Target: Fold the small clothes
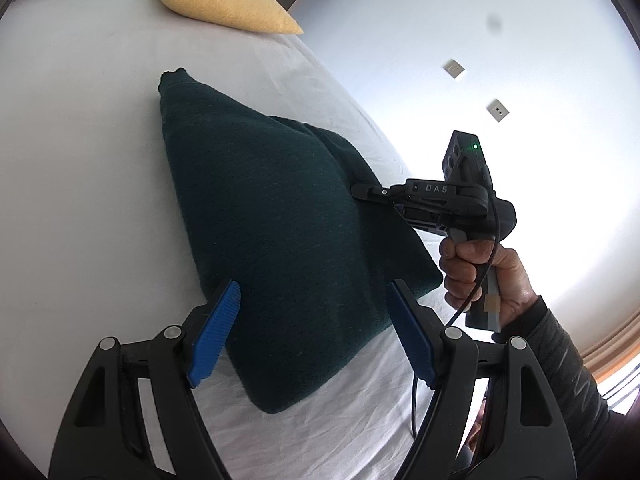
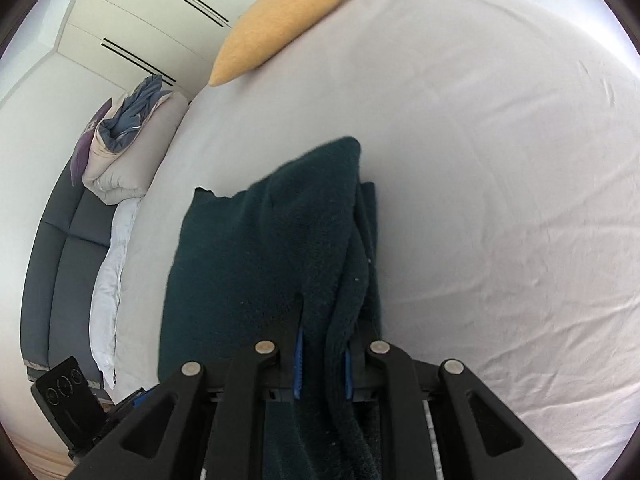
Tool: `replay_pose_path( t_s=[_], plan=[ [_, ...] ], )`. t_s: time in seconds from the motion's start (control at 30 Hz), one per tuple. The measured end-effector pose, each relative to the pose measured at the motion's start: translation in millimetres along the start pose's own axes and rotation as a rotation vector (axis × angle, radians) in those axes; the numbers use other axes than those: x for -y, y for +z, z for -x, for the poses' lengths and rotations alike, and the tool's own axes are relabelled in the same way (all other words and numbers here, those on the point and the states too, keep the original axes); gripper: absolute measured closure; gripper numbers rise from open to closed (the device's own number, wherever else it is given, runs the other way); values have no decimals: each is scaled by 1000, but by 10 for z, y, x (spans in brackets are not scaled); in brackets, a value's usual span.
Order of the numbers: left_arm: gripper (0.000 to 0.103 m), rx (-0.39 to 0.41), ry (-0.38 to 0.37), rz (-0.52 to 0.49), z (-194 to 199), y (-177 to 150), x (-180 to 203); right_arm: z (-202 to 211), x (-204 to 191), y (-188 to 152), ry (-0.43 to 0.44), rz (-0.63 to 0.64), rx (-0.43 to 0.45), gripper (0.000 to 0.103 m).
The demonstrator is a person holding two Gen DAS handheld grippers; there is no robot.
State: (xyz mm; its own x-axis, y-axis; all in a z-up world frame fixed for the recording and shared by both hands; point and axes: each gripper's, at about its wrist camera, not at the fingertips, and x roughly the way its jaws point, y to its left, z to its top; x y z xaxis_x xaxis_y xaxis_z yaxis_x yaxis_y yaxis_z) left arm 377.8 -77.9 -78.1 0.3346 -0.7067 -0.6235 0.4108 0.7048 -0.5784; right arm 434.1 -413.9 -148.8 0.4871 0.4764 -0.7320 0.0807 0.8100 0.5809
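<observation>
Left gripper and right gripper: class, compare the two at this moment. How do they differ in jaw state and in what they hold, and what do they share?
The left gripper has its jaws spread wide, while the right gripper has its jaws nearly closed. The left gripper holds nothing and only frames the dark green garment; the right gripper pinches a fold of that garment. They share black frames and blue fingers, and both work over the white bed.
</observation>
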Motion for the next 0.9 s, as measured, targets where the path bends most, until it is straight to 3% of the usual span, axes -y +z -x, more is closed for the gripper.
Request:
replay_pose_path(
  t_s=[0.13,0.27,0.33,0.37,0.4,0.47,0.63,0.73,0.8,0.9],
  plan=[
    [29,7,21,20,7,24,-67,-18,-26,-85,-2,0,7,82],
    [29,-6,45,50,-60,119,-201,111,-44,-133,-24,-4,21,60],
    [29,-10,57,73,-107,200,-295,253,-48,-147,-49,-8,68,56],
    [29,-16,61,89,-140,235,-352,341,-37,-166,-65,-5,98,48],
    [29,-23,61,111,-170,269,-424,394,-24,-178,-60,-11,115,38],
    [29,-28,55,152,-218,331,-542,429,27,-184,-35,-24,115,33],
    [29,-80,22,204,-466,553,-708,138,142,-157,24,-79,-14,33],
    [29,-113,5,238,-664,663,-789,7,148,-182,36,-92,-17,35],
    [29,-119,7,237,-780,723,-818,-40,92,-198,70,-79,-36,48],
    [32,-127,36,205,-893,823,-747,-117,29,-196,52,-63,-55,58]
  ],
)
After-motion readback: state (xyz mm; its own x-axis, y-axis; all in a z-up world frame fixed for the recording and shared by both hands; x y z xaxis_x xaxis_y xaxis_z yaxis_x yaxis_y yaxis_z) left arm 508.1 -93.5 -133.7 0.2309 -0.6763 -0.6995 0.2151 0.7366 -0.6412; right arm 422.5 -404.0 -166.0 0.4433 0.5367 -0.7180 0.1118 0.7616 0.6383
